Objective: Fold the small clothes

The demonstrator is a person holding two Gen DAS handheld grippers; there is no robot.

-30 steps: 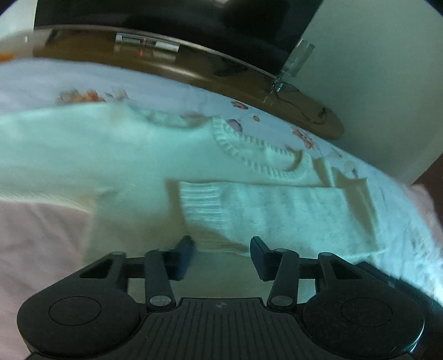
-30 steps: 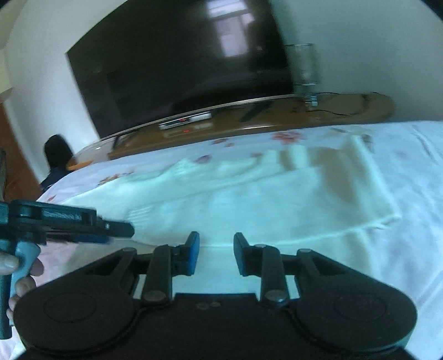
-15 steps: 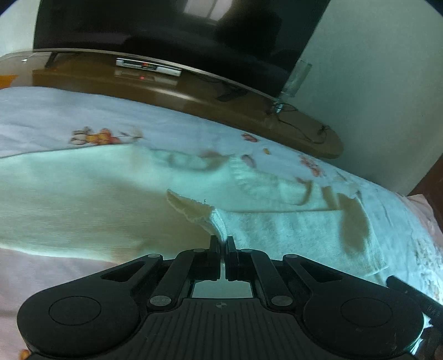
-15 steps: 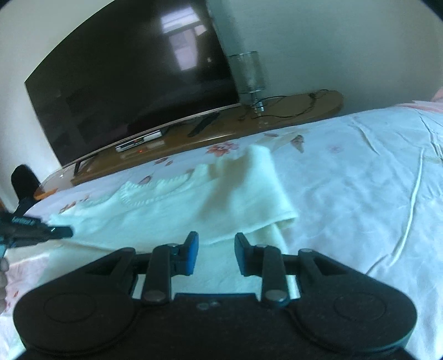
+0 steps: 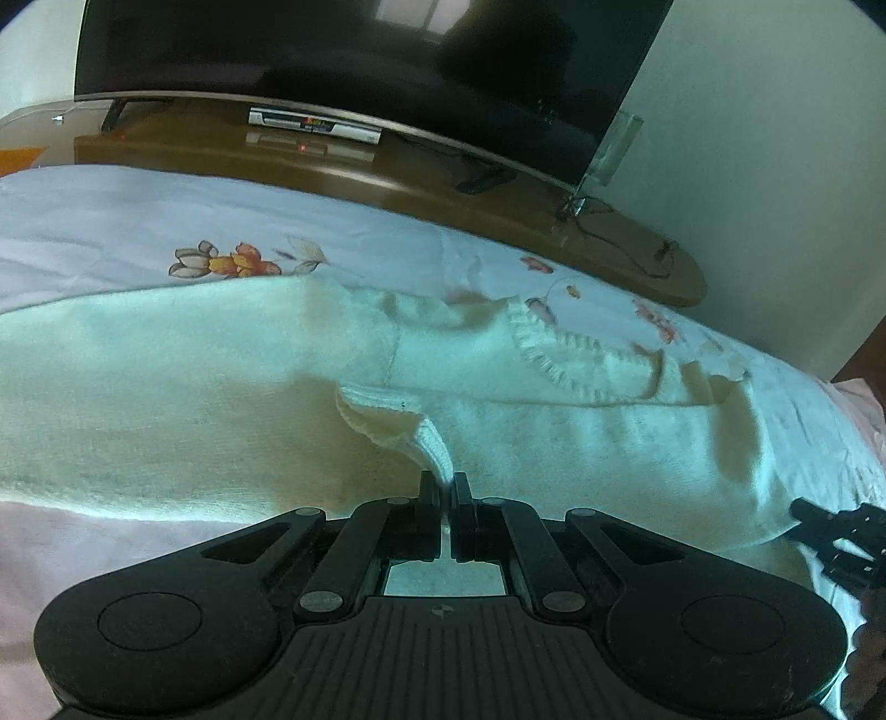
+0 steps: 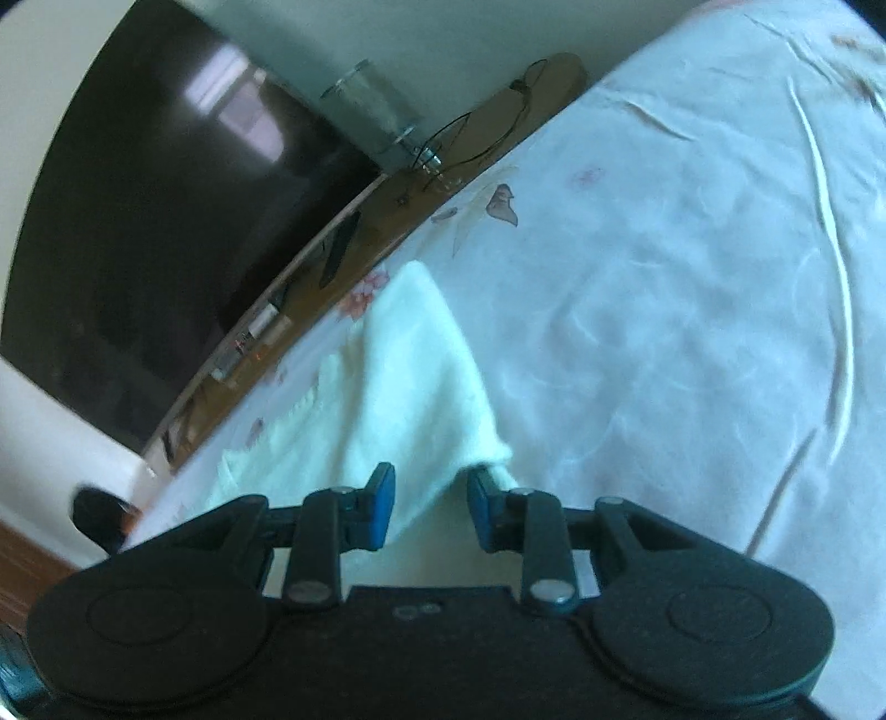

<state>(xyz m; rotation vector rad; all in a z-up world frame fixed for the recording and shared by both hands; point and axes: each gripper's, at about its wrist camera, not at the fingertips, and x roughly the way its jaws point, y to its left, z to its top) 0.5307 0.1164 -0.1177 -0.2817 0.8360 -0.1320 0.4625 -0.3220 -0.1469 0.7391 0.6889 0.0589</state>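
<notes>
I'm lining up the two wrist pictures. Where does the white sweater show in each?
Left wrist: sweater spans the middle, cuff pinched in the left gripper.
Right wrist: a folded edge, lower centre, reaching between the right gripper's closing jaws.
Shared landmark: television.

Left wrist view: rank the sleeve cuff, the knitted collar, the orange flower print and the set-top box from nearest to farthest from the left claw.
1. sleeve cuff: pinched in the left claw, centre.
2. knitted collar: up and right, on the sweater.
3. orange flower print: upper left, on the bedsheet beyond the sweater.
4. set-top box: top, on the wooden stand under the TV.
</notes>
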